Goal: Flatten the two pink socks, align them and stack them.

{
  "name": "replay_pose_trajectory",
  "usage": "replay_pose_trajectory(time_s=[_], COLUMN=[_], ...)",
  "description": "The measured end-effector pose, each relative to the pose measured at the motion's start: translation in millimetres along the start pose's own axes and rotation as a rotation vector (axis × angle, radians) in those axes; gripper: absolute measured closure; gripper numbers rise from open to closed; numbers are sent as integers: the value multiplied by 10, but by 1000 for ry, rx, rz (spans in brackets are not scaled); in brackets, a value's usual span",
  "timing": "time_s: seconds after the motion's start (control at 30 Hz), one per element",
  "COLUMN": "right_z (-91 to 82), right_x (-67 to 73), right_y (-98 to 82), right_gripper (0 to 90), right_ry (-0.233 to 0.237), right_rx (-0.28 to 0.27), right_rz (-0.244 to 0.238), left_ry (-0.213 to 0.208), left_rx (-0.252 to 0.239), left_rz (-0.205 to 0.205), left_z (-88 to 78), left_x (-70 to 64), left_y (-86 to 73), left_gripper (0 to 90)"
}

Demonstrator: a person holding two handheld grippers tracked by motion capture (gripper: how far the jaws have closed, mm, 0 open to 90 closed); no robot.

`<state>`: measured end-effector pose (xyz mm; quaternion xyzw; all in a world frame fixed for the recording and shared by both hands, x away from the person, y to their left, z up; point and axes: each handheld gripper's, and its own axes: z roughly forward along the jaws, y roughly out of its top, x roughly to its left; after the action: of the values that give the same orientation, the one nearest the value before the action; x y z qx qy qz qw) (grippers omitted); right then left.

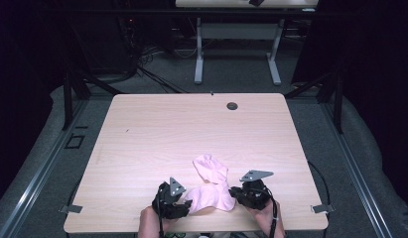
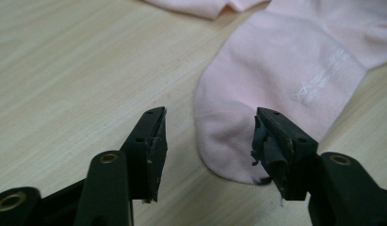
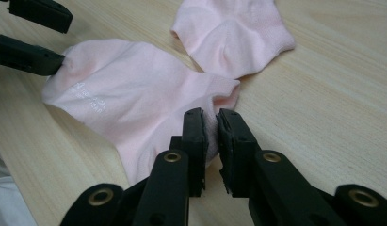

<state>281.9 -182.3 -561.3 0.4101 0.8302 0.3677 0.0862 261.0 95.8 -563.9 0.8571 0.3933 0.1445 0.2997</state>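
Slippage is my first worry: my right gripper (image 3: 210, 123) has only a thin fold of the near sock (image 3: 134, 101) pinched between its pads, at the cuff edge, and a sideways tug could pull that soft knit straight out. My left gripper (image 2: 207, 134) stands half open with nothing clamped, so that end of the sock is free. If I lift with the right now, the toe will drag across the table (image 1: 157, 129) and the sock will hang and twist rather than stay flat. If I close the left without lowering first, the pads may meet above the cloth, or catch only its rim and bunch it. The second sock (image 3: 233, 33) touches the near one close to my right fingertips, so a careless pull could take it along too.

Seen from my left gripper, the rounded toe lies flat on the wood between the two jaws and just ahead of them. Its edge touches or sits under the right-hand pad (image 2: 271, 150), while the left-hand pad stands clear over bare table. Seen from my right gripper, the sock spreads away to the left of my closed fingers towards the left gripper's jaws, and the second sock lies beyond my fingertips, up and to the right.
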Motion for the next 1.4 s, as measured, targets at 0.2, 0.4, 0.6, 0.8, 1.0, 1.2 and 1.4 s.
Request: replay_pose_trajectory(time_s=[0.2,0.4,0.6,0.8,1.0,1.2,1.4], right_z=[33,72,8,-119,-110,-103,82], right_x=[25,56,48,9,-79,-218,-351], right_y=[-13,-26,-50,-87,-68,204,481], right_gripper=[785,821,831,826,603,463,386], right_ry=[-16,-23,-17,-11,30,13,-18], right_rx=[18,36,34,43,7,-36,-12], right_rz=[-18,-41,-42,-19,-23,-41,-39], left_ry=[13,0,-1,-53,-25,-17,-29], left_rx=[12,9,13,12,-45,-90,-103], left_rz=[51,79,94,80,43,34,6], left_z=[54,61,36,17,-32,-24,39], left_x=[-66,-55,5,43,149,333,477], left_y=[6,5,4,-7,34,147,259], left_gripper=[608,789,861,838,398,176,68])
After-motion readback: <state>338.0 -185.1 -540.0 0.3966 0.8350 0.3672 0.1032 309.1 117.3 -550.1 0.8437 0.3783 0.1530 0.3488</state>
